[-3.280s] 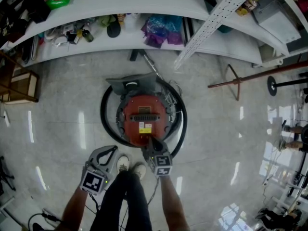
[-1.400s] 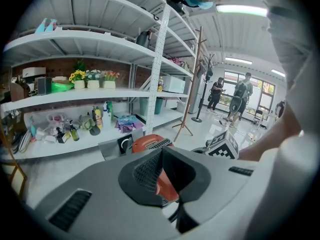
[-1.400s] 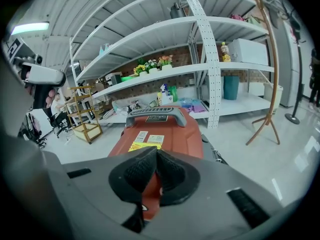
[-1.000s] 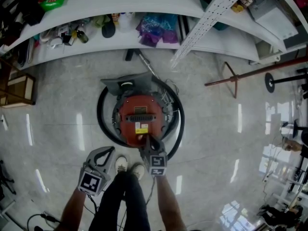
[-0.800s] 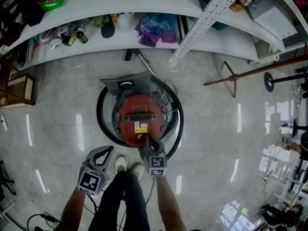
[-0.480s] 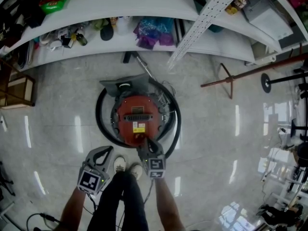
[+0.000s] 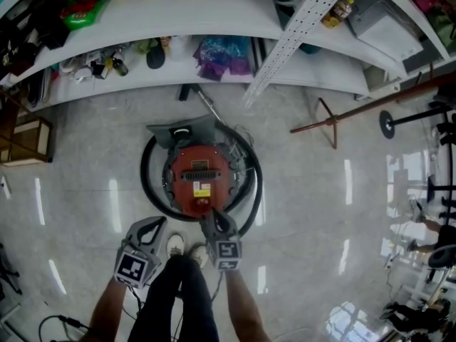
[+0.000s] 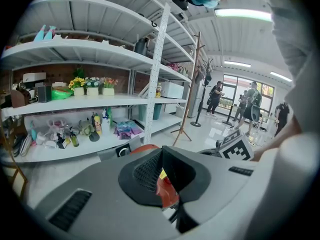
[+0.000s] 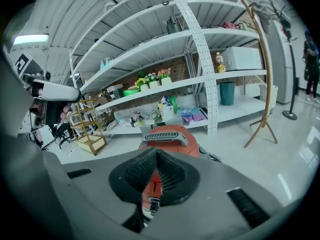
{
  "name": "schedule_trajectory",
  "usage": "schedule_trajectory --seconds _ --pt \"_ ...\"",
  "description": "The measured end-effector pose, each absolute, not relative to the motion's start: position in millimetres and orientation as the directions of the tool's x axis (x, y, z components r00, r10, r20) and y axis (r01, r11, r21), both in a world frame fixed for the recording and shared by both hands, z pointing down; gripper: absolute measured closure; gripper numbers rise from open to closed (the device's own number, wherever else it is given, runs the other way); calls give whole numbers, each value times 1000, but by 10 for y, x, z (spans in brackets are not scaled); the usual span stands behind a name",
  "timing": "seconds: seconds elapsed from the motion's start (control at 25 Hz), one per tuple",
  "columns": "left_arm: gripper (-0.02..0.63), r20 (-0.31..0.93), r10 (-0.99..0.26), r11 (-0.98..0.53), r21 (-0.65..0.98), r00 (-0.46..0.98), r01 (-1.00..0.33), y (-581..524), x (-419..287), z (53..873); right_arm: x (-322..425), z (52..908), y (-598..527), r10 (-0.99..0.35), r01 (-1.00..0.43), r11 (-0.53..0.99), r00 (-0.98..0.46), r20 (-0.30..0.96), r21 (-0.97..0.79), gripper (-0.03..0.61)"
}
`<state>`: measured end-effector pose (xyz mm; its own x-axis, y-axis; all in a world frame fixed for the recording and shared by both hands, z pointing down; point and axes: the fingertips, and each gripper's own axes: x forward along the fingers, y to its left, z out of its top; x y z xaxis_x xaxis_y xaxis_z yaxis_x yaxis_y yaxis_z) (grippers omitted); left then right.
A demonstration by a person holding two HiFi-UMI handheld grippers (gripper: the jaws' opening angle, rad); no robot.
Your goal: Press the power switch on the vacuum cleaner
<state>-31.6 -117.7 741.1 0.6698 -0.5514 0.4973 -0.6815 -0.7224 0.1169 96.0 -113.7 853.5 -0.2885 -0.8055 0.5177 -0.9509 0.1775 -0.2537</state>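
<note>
Red canister vacuum cleaner (image 7: 198, 180) on the glossy floor (image 7: 85, 191), just ahead of the person's shoes (image 7: 176, 244). Ringed by its black hose (image 7: 144, 184), with stocked white shelves (image 7: 214, 9) beyond.

Right gripper (image 7: 211, 218) out in front, over the near edge of the vacuum cleaner, tip by the red top close to a yellow label. Touching or not: unreadable from the head view. Fingers (image 9: 137, 173) clenched, ribbed pads pressed together with nothing between them. Straight ahead in the right gripper view, the red body with its grey grille handle; a slice of red casing in the gap beneath the pads.

Left gripper (image 7: 158, 223) low beside the shoes, to the left of the vacuum cleaner and apart from it, near the curve of the hose. Fingers (image 8: 142, 171) likewise closed on nothing, red casing glimpsed below them.
</note>
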Motion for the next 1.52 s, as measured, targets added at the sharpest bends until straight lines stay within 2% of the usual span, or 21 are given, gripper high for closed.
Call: schedule_trajectory --seconds 0.56,0.96,1.52 --pt "607 472 -566 -724 107 676 -681 -1078 -282 6973 917 7815 -913 -834 -948 153 -275 478 -279 568" --pt "607 457 -576 -726 94 678 -681 -980 -255 6653 923 7134 -755 -876 -943 182 -284 389 -278 568" --pt "607 433 -587 -736 67 684 -673 -879 -204 6145 950 6414 -498 -889 -945 175 -272 368 -275 568"
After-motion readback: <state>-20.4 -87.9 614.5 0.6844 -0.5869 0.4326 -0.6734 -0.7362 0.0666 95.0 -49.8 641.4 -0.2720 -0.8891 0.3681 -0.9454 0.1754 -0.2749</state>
